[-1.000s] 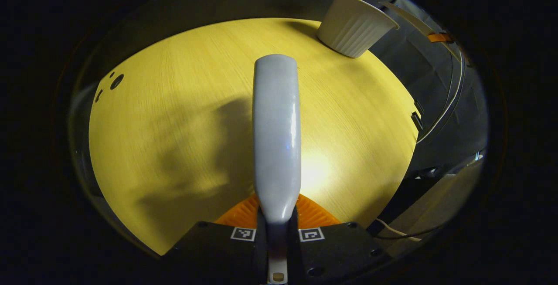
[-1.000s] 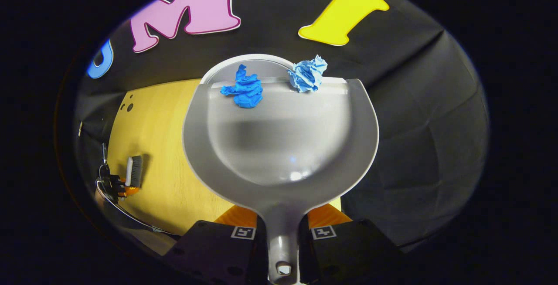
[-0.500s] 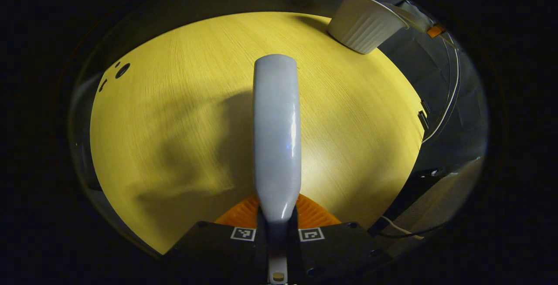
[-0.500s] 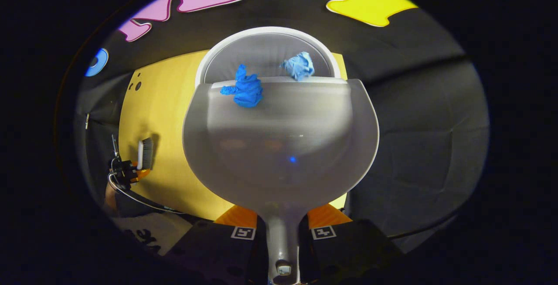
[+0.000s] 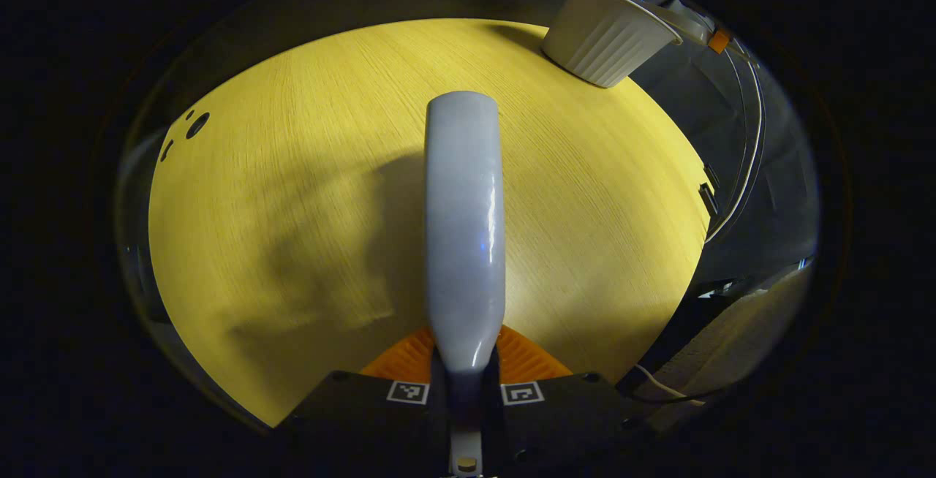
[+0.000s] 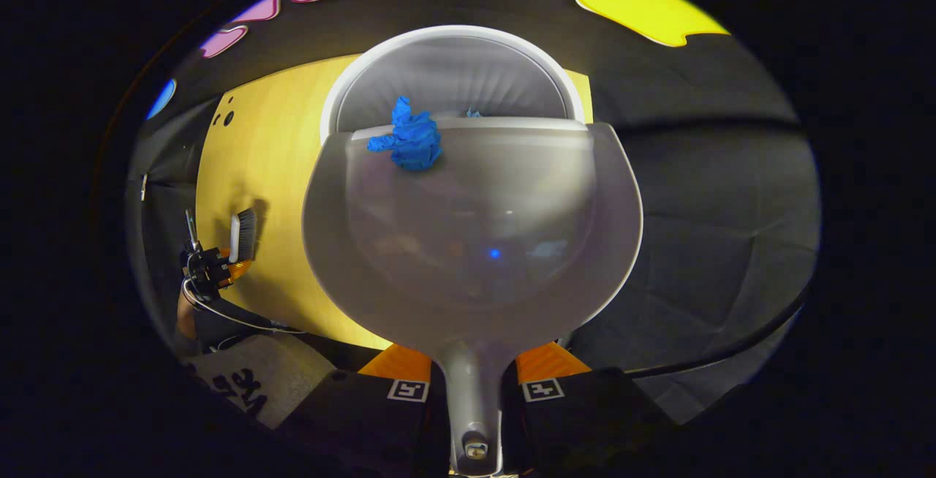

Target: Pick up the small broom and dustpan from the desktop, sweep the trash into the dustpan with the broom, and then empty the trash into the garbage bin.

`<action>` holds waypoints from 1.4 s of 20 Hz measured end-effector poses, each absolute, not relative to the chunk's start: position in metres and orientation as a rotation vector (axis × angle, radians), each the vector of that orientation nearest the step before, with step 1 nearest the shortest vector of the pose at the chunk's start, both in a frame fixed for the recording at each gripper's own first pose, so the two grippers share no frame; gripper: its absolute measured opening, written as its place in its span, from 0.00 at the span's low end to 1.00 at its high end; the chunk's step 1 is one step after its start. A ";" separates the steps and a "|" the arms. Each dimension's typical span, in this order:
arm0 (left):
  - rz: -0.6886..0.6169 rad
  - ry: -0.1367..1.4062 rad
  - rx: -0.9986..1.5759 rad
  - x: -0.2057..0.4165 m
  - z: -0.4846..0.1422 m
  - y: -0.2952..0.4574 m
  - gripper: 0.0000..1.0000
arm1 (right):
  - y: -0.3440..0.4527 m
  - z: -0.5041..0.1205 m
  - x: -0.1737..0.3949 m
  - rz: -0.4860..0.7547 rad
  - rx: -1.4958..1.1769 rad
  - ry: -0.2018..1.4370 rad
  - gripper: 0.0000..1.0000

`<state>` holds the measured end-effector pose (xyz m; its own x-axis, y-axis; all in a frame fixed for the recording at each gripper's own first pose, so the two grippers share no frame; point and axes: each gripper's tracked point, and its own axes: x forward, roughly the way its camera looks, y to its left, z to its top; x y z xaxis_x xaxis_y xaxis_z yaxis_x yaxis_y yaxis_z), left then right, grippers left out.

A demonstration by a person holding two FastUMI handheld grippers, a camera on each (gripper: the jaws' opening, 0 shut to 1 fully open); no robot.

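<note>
A pale wooden desk (image 5: 292, 171) with fine grain carries the scene. A ribbed white bin (image 5: 601, 39) stands on its far right corner. Small dark holes (image 5: 196, 126) sit near its far left edge. Shadows fall over the near left part.

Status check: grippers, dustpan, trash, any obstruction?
Right hand-held gripper shut on dustpan, tipped over bin. Left hand-held gripper shut on broom. Dark blue wad at lip. No obstruction.
</note>
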<state>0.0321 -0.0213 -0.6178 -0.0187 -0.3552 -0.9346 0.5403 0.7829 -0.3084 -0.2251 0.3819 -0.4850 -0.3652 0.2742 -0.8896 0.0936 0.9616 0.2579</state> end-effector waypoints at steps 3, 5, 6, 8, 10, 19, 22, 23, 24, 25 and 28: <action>-0.715 1.422 0.159 0.032 -0.618 -0.023 0.25 | 0.384 -0.483 -0.219 0.196 0.291 1.936 0.31; -0.718 1.419 0.167 0.034 -0.619 -0.024 0.25 | 0.383 -0.482 -0.221 0.213 0.275 1.958 0.31; -0.716 1.416 0.166 0.035 -0.621 -0.027 0.22 | 0.385 -0.484 -0.215 0.206 0.293 1.936 0.31; -0.708 1.415 0.157 0.034 -0.620 -0.030 0.22 | 0.387 -0.487 -0.210 0.179 0.312 1.905 0.31; -0.713 1.406 0.157 0.036 -0.620 -0.031 0.22 | 0.382 -0.491 -0.211 0.171 0.282 1.868 0.31; -0.729 1.406 0.205 0.041 -0.621 -0.032 0.21 | 0.380 -0.466 -0.194 0.092 0.305 1.581 0.31; -0.733 1.401 0.227 0.042 -0.618 -0.032 0.22 | 0.380 -0.446 -0.202 0.098 0.306 1.522 0.31; -0.733 1.399 0.231 0.042 -0.617 -0.031 0.22 | 0.378 -0.442 -0.205 0.097 0.306 1.508 0.31; -0.731 1.399 0.231 0.041 -0.616 -0.032 0.22 | 0.378 -0.437 -0.208 0.096 0.305 1.490 0.31; -0.729 1.398 0.230 0.040 -0.614 -0.032 0.22 | 0.375 -0.433 -0.211 0.093 0.297 1.473 0.31; -0.709 1.402 0.223 0.038 -0.611 -0.032 0.22 | 0.378 -0.420 -0.223 0.094 0.267 1.424 0.31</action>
<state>0.0383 -0.0316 -0.6112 0.0042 -0.3205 -0.9473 0.5730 0.7771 -0.2604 -0.2226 0.3776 -0.4196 0.1480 0.2235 -0.9634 0.0945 0.9665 0.2388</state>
